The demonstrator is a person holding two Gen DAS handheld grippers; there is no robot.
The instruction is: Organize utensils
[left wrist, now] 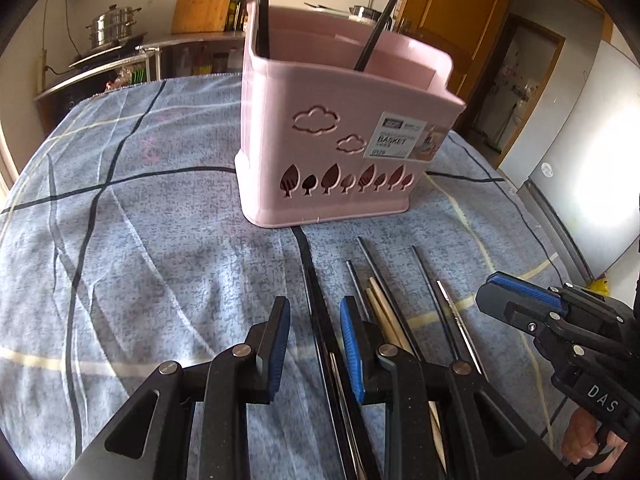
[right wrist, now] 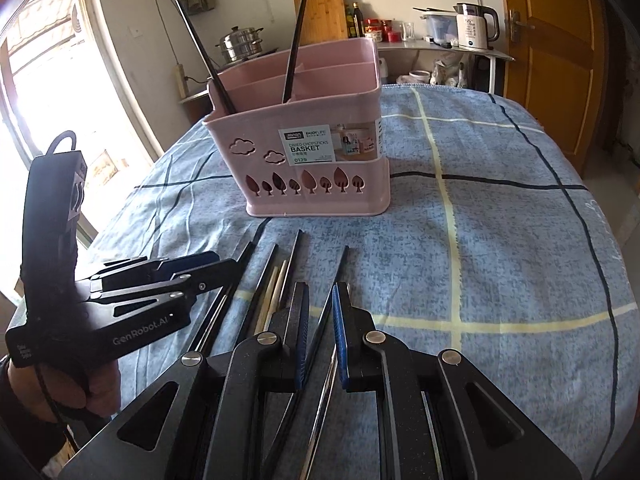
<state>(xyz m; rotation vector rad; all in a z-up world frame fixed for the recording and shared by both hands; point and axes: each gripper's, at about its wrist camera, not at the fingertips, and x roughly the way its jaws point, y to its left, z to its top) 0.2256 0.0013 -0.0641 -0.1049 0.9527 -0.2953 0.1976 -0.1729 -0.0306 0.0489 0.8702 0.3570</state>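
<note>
Going L to R in the right wrist view: bright arched window (right wrist: 36,92) at far L, a rag hanging on the cream wall above it. A hand (right wrist: 60,392) holds the left gripper (right wrist: 212,268) low at L, over the L edge of the chopsticks; in its own view the jaws stand a bit apart w/ a black stick lying between the pads on the cloth, pads not pressing it. Table is covered w/ a blue mottled cloth (right wrist: 500,240) w/ dark and pale yellow grid lines, wrinkled in places. Behind the table at L-center, a steel counter w/ a lidded steamer pot (right wrist: 240,44), a wooden board (right wrist: 320,8) leaning on the wall, bottles and jars beside it. Pink basket (right wrist: 320,184) sits upright mid-table, w/ inner dividers, cloud and tree cutouts and a label; two black chopsticks (right wrist: 298,36) stand tilted in it, apart. In front of the basket, near the camera, loose chopsticks (right wrist: 276,284) lie roughly parallel on the cloth: black, metal and a pale wooden pair. Right gripper (right wrist: 320,332) is over the R side of that bunch, jaws narrowly apart w/ a dark stick running between them; can't tell if the pads touch it. Further R: white kettle (right wrist: 476,26) on a shelf, then a wooden door (right wrist: 560,60) at far R.
</note>
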